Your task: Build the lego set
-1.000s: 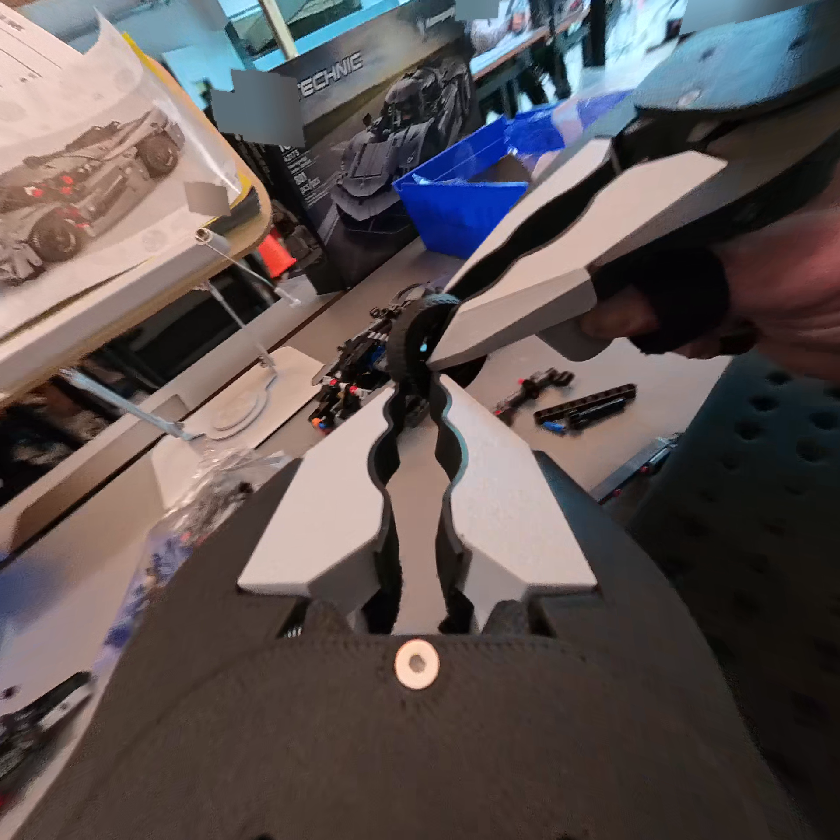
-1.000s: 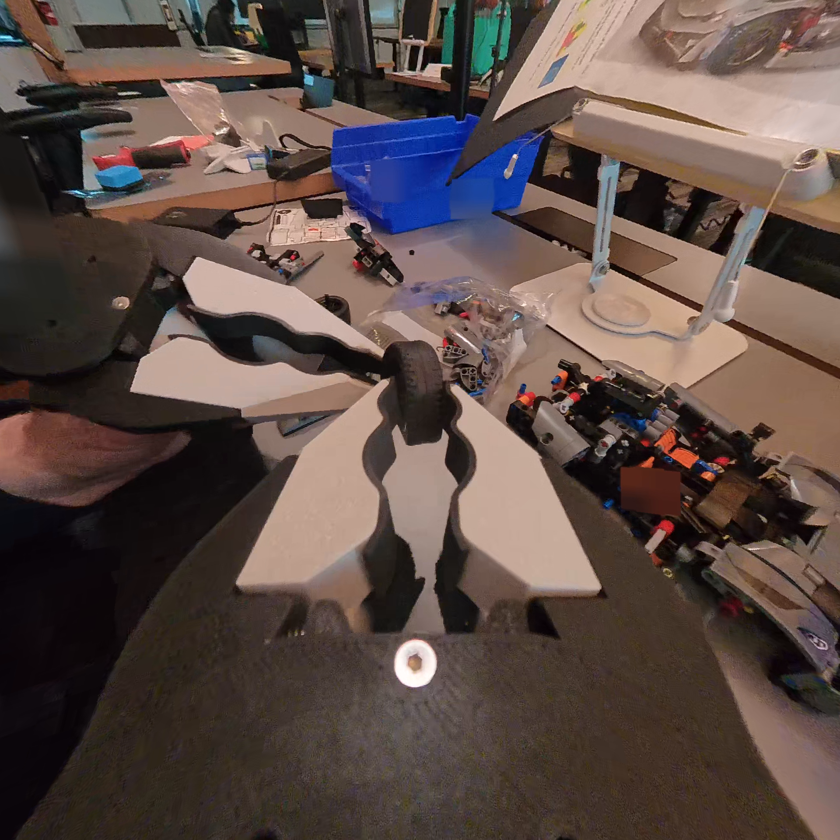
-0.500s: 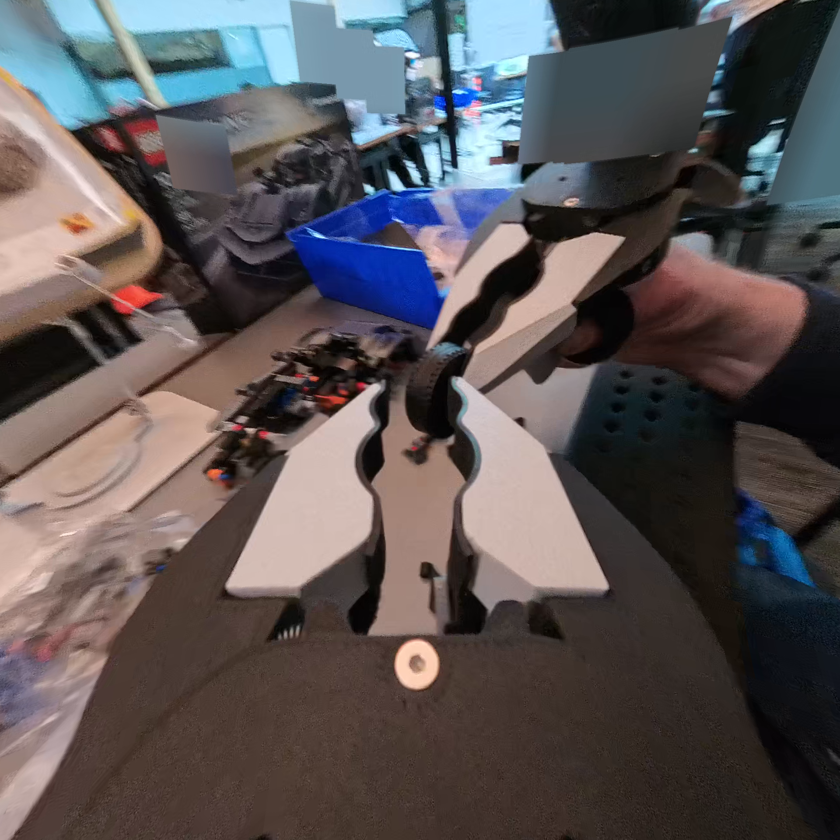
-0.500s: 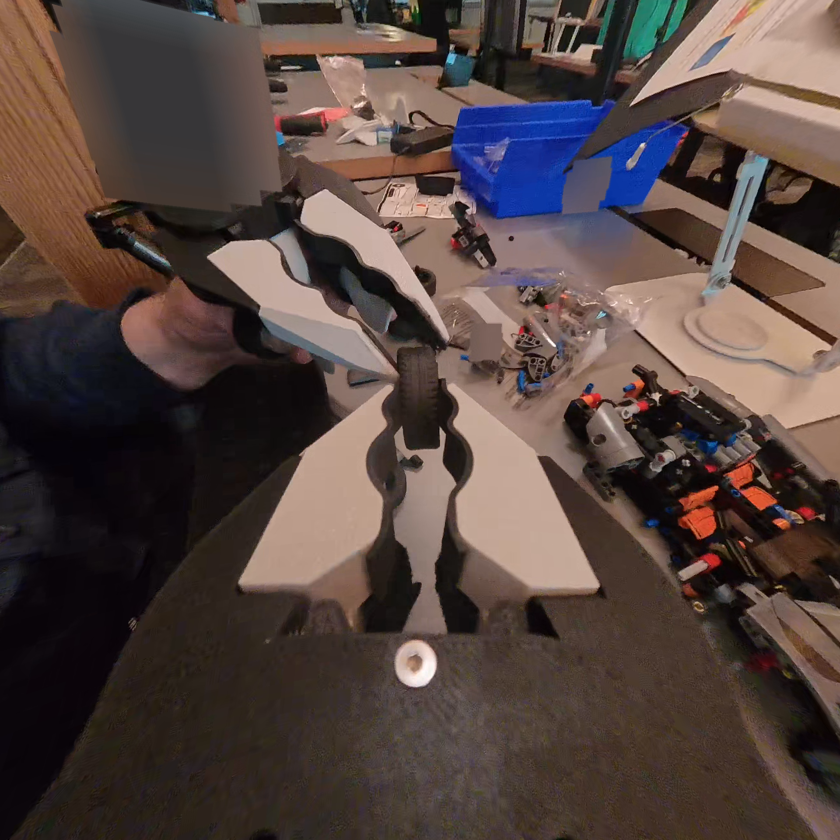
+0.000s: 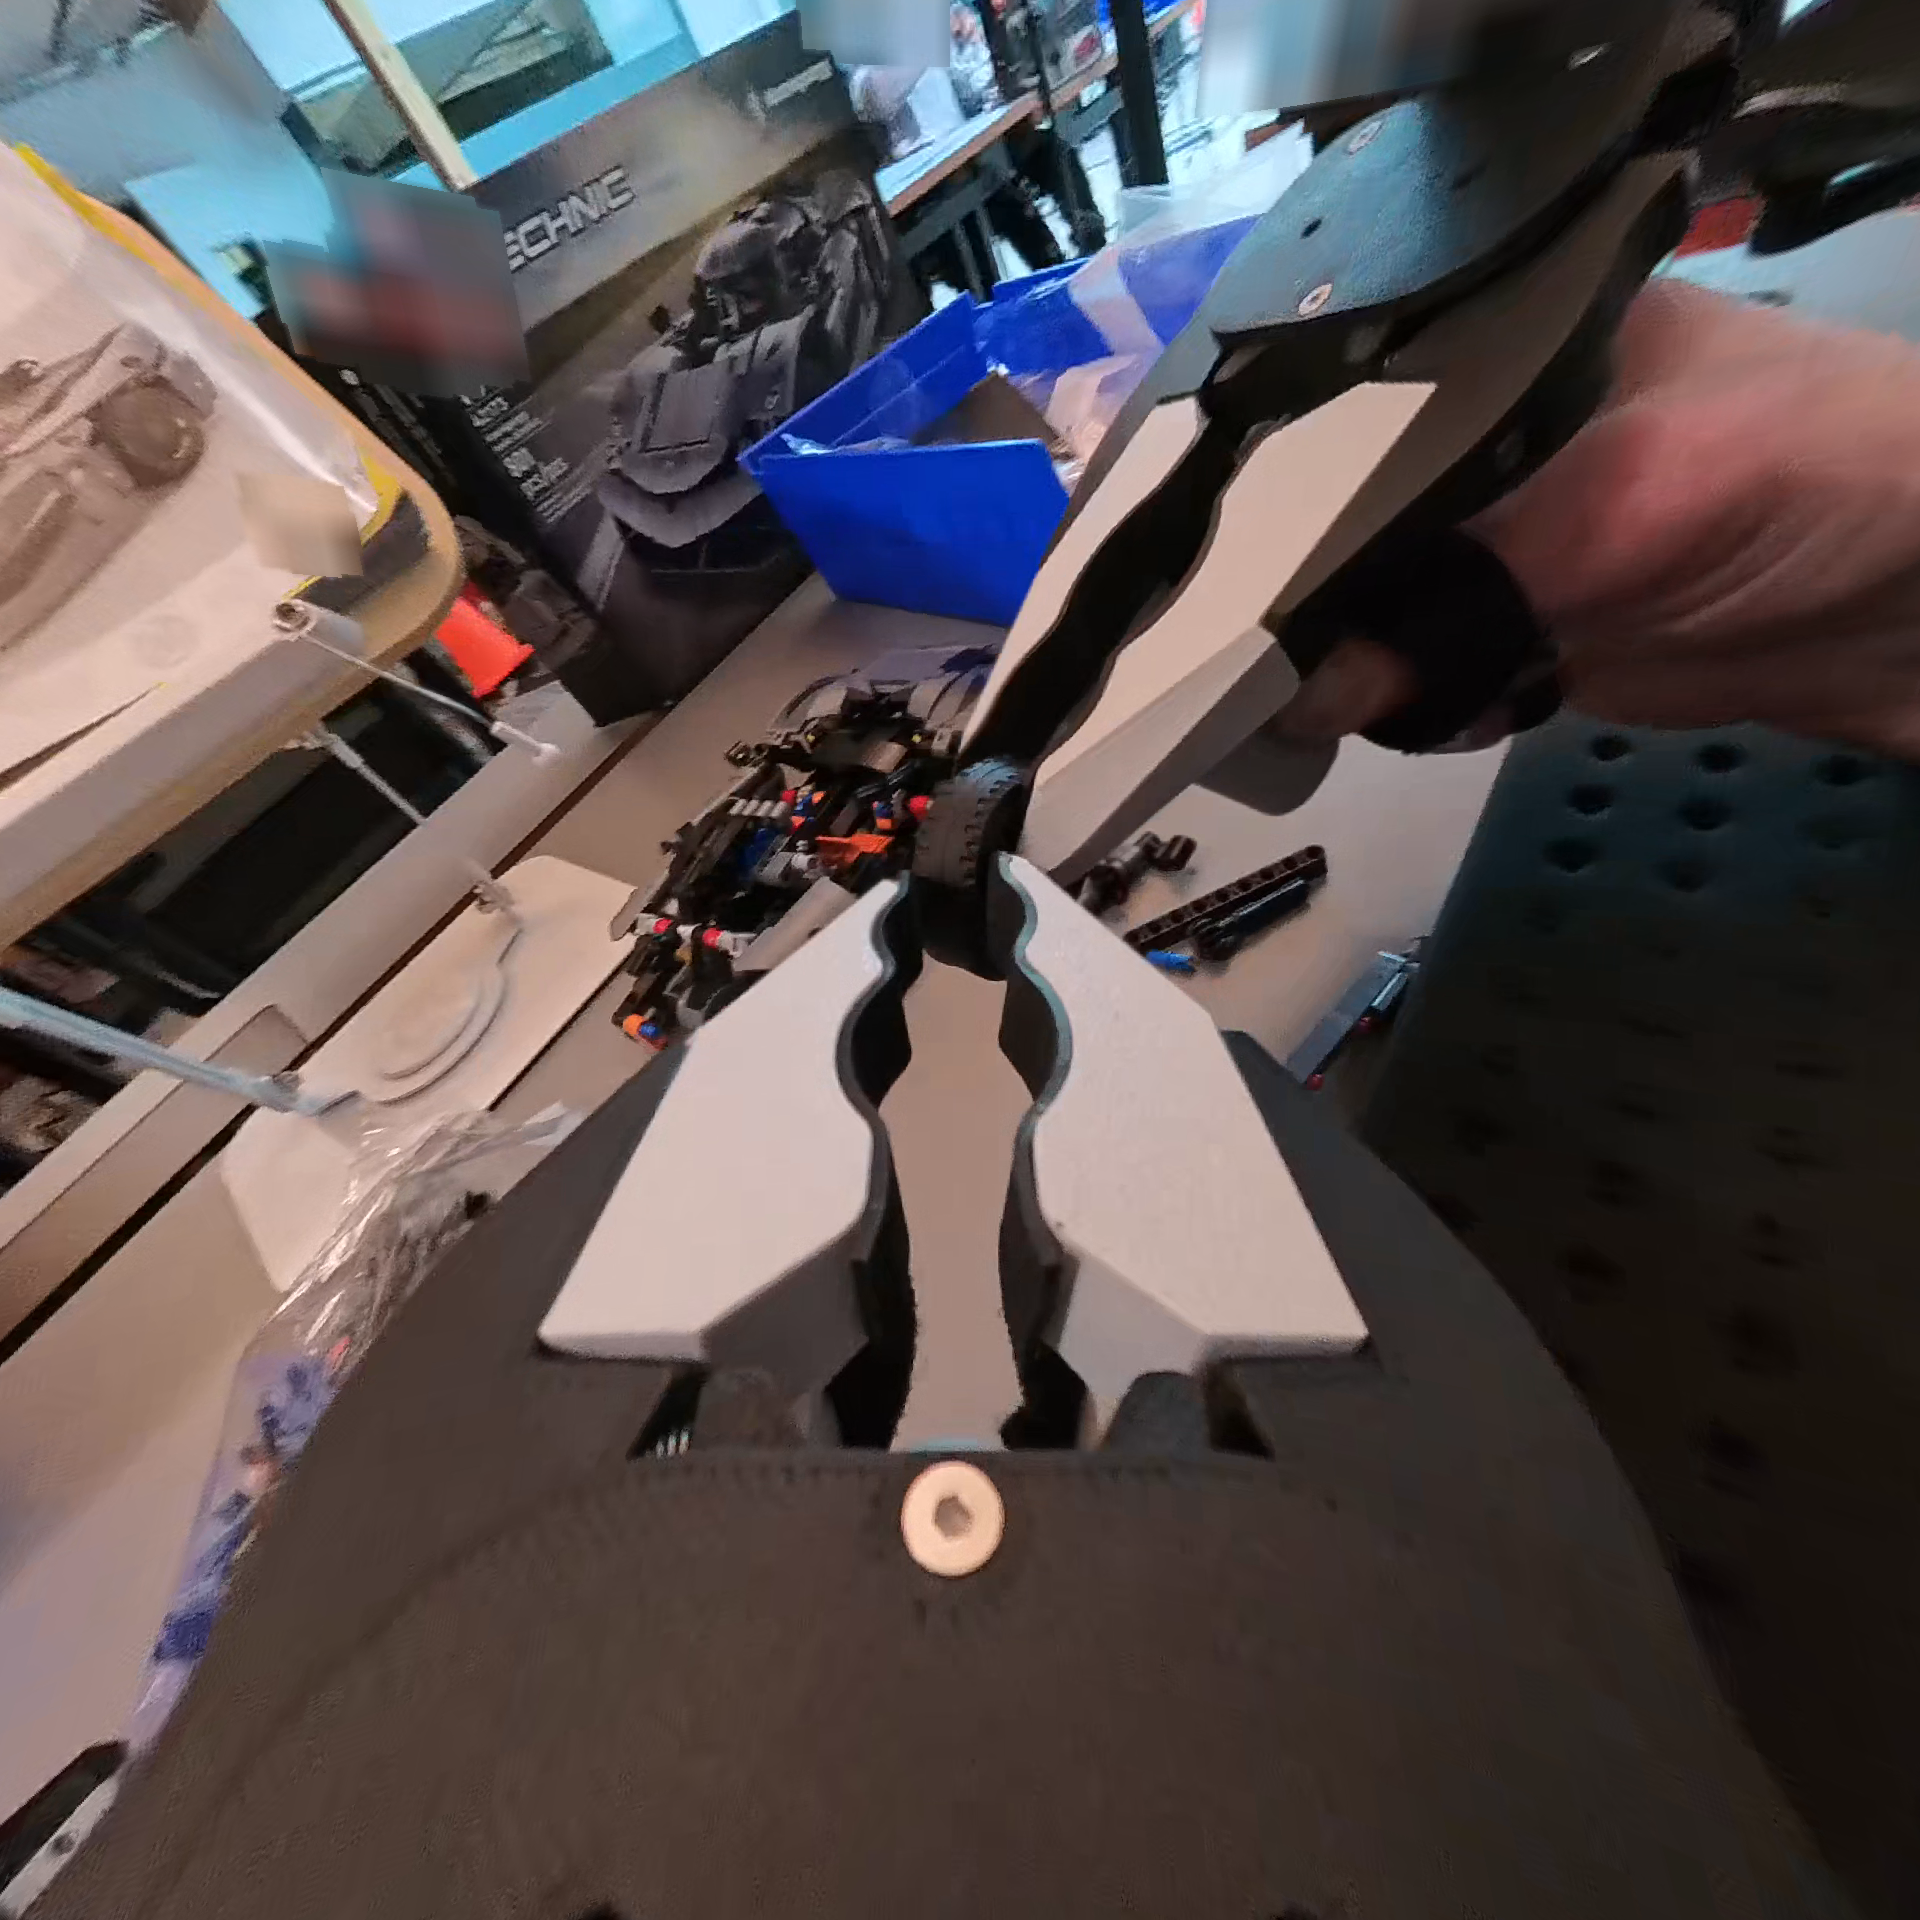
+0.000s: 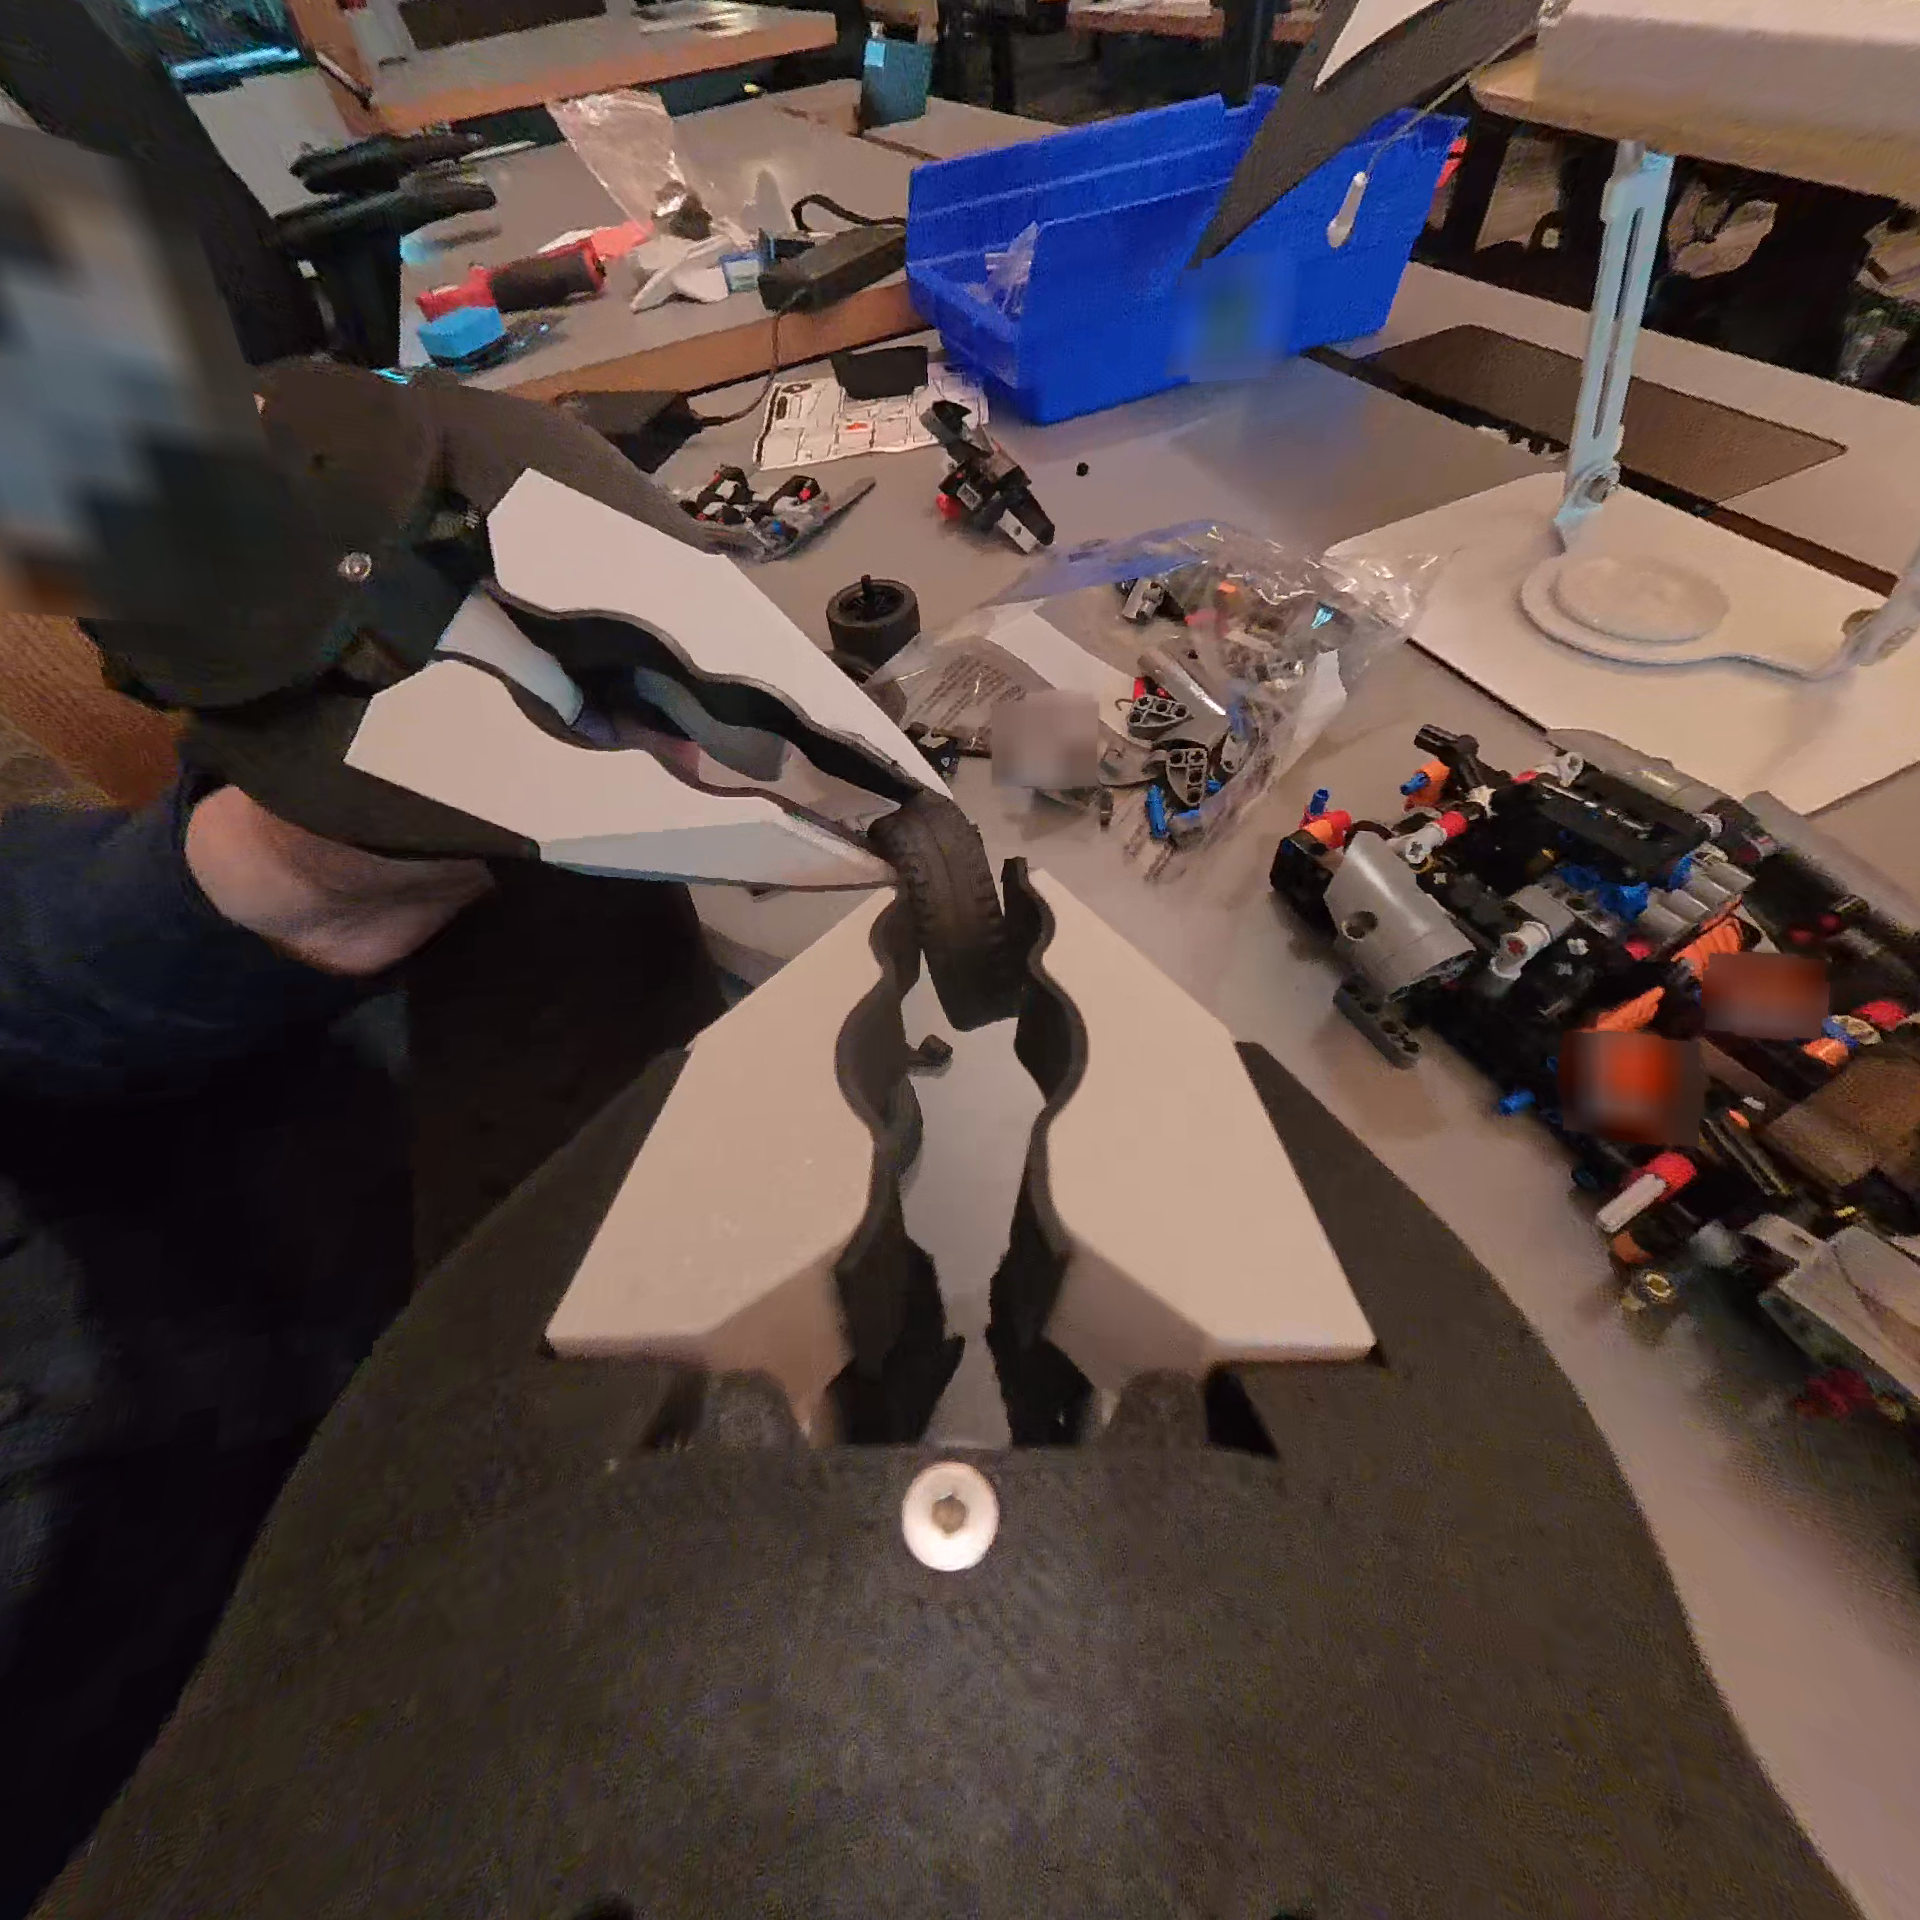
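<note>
A small black wheel (image 5: pixel 971 842) hangs in the air between both grippers, above the table's near edge. My left gripper (image 5: pixel 956 883) is shut on it at the fingertips. The right gripper (image 5: pixel 1003 753) comes down from the upper right and pinches the wheel's top. In the right wrist view the wheel (image 6: pixel 956 925) sits tilted between my right gripper's (image 6: pixel 958 894) fingers, and the left gripper (image 6: pixel 914 826) grips its upper edge from the left. The partly built black car (image 6: pixel 1538 935) lies on the grey table to the right; it also shows in the left wrist view (image 5: pixel 790 852).
An open bag of loose parts (image 6: pixel 1195 675), a second wheel (image 6: pixel 873 613) and small subassemblies (image 6: pixel 987 488) lie behind. A blue bin (image 6: pixel 1122 239), the set's box (image 5: pixel 675 364) and an instruction booklet on a stand (image 5: pixel 156 499) stand farther back. Black beams (image 5: pixel 1226 904) lie near a black chair (image 5: pixel 1662 1143). Left and right tips are no more than a few centimetres apart.
Both grippers swung away from the table half a second ago and now face it again. The wheel stayed between them and now sits tilted in the right gripper.
</note>
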`<state>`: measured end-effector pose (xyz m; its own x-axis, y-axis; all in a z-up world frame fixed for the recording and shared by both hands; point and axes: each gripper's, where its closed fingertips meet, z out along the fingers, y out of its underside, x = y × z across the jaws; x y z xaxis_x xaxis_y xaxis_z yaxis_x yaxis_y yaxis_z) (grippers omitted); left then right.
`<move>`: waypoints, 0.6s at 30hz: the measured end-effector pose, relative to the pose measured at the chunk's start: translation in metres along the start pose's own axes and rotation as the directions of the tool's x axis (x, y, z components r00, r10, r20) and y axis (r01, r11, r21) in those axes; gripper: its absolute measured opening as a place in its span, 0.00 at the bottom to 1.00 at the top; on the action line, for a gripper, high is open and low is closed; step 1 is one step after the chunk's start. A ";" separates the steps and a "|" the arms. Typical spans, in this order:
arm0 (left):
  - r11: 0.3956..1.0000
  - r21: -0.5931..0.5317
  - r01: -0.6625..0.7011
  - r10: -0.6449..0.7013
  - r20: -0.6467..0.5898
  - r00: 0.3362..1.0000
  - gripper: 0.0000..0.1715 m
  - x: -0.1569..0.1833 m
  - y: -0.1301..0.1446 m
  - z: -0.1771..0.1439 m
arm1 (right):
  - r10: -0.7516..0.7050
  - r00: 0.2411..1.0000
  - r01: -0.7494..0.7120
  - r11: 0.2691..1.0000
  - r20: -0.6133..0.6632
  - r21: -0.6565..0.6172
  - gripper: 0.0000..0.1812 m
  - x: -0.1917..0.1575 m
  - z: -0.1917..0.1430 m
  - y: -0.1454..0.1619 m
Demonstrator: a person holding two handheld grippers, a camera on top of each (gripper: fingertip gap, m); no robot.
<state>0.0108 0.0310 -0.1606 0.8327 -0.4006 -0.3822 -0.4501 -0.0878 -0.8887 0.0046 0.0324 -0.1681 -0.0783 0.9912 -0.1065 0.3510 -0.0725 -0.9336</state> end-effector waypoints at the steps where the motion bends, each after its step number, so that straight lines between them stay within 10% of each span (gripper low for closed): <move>1: 1.000 -0.014 -0.016 0.017 0.019 1.000 0.06 -0.001 0.002 0.001 | 0.007 1.000 -0.007 1.000 -0.018 -0.009 0.07 0.001 0.001 0.001; 18: 0.989 -0.135 -0.067 0.099 0.244 0.965 0.04 -0.018 0.021 -0.002 | -0.043 0.966 0.038 0.999 -0.256 -0.026 0.07 0.010 0.021 0.000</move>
<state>-0.0141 0.0346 -0.1721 0.8374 -0.1724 -0.5187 -0.5446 -0.1833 -0.8184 -0.0160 0.0400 -0.1760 0.1478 0.9887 0.0249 0.3716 -0.0322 -0.9278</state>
